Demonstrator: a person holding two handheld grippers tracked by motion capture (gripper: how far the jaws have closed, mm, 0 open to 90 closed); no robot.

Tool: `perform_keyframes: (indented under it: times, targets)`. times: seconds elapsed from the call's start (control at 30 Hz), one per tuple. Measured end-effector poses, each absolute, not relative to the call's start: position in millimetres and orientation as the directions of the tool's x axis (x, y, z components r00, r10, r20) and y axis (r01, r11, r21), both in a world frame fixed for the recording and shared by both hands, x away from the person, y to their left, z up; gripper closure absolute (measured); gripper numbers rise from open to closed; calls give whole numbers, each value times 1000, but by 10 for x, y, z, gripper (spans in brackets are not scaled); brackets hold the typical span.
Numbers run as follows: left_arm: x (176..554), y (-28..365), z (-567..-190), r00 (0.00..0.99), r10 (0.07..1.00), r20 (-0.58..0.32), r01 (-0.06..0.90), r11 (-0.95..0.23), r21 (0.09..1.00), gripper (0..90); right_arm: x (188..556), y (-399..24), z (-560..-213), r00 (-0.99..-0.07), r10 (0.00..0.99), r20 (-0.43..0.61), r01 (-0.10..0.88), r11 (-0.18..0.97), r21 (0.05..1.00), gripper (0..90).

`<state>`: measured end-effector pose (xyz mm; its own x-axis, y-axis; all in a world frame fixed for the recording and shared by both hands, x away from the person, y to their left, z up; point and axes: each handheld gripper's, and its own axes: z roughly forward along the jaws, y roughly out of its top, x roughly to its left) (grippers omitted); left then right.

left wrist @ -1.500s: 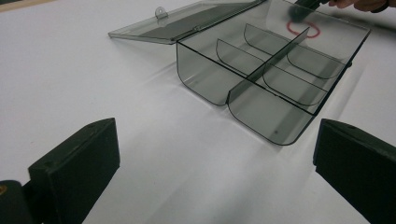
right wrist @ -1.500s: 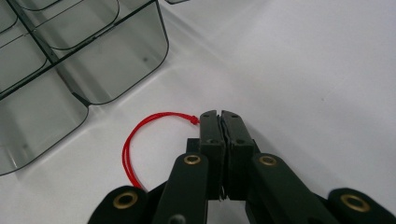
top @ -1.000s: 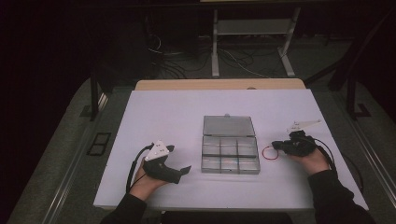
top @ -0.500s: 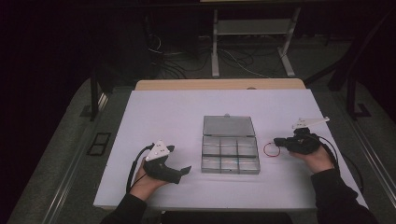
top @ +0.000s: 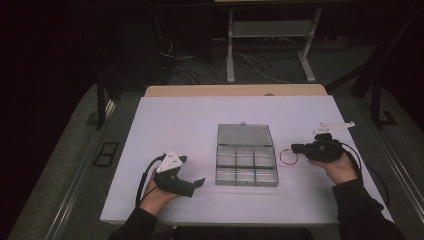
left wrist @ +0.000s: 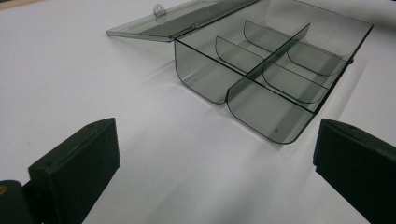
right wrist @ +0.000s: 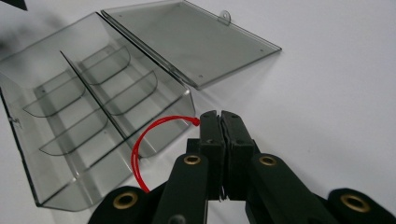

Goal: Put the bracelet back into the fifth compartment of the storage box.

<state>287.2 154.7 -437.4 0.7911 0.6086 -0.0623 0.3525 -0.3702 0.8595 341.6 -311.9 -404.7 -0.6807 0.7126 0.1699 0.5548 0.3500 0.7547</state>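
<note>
A clear grey compartment box [top: 246, 169] lies open mid-table, its lid [top: 244, 134] flat behind it. My right gripper [top: 295, 148] hovers just right of the box, shut on a thin red loop [top: 287, 156] that hangs from its tips toward the box. In the right gripper view the closed jaws [right wrist: 220, 116] pinch the red loop [right wrist: 139, 147] over the box's near corner [right wrist: 154, 140], beside the lid [right wrist: 187, 42]. My left gripper [top: 192, 171] rests on the table left of the box, open and holding nothing. Its view [left wrist: 215, 140] faces the empty box [left wrist: 252, 105].
A white sheet [top: 175, 125] covers the table, with its front edge near both forearms. A cable [top: 142, 182] trails from the left gripper. Beyond the table's far edge, dark floor holds a desk frame [top: 270, 45] and loose cables.
My right gripper has risen slightly with the red loop still pinched in it. The left gripper and the box have stayed where they were.
</note>
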Motion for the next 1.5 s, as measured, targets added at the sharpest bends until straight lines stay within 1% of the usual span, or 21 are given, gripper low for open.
perform_keyframes:
  times: [0.6, 1.07, 1.5]
  targets:
    - [2870, 1532, -4381, 792, 607, -66, 352, -366, 862, 0, 3510, -2796, -3922, -725, 669, 163, 513, 367, 776, 874]
    - [2871, 1532, -4382, 793, 606, -67, 352, -366, 861, 0, 3547, -2510, -3923, -765, 623, 162, 487, 396, 778, 874]
    - [2876, 1526, -4389, 799, 597, -70, 352, -369, 860, 0, 3471, -2272, -3978, -804, 571, 166, 468, 436, 769, 874]
